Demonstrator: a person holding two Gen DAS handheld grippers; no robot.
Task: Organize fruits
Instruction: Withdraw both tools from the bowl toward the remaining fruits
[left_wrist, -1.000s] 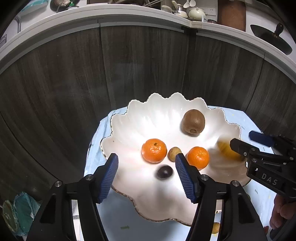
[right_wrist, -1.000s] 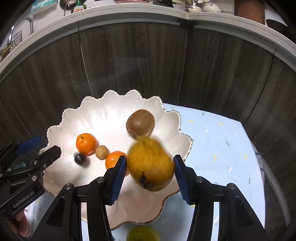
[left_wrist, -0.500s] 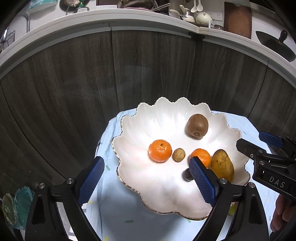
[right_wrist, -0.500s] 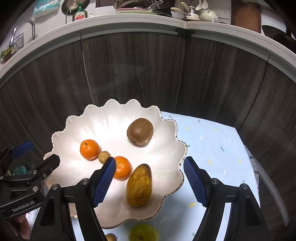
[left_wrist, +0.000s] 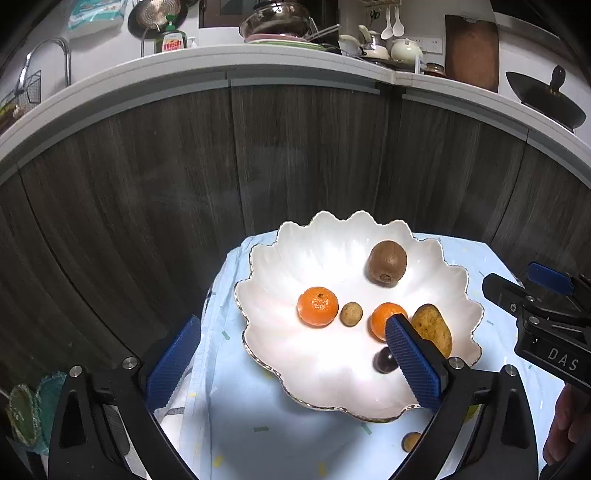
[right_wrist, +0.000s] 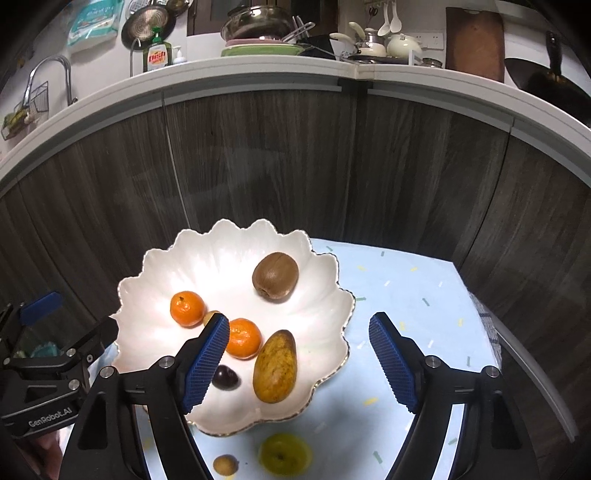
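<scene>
Right now both jaws are opening with nothing between them. The right gripper (right_wrist: 299, 363) hangs above the near rim of the bowl (right_wrist: 325, 280), jaws apart and empty. Inside the bowl, just ahead of the jaws, lie a mango (right_wrist: 275, 366), a dark grape (right_wrist: 225, 377), two mandarins (right_wrist: 186, 308), a kiwi (right_wrist: 275, 275) and a small brown fruit, partly hidden.

What is left sits on the bench (right_wrist: 406, 295), outside the bowl and nearer than the jaws: a green fruit (right_wrist: 284, 454) just below the right gripper's gap, and a small brown fruit (right_wrist: 225, 464) beside it, to its left. The green fruit looks round, so no long axis matters.

The left gripper (left_wrist: 291, 363) hovers over the bowl's left edge, spread wide. The right gripper seems nearer the green fruit; reaching it probably means drawing back and down.
</scene>
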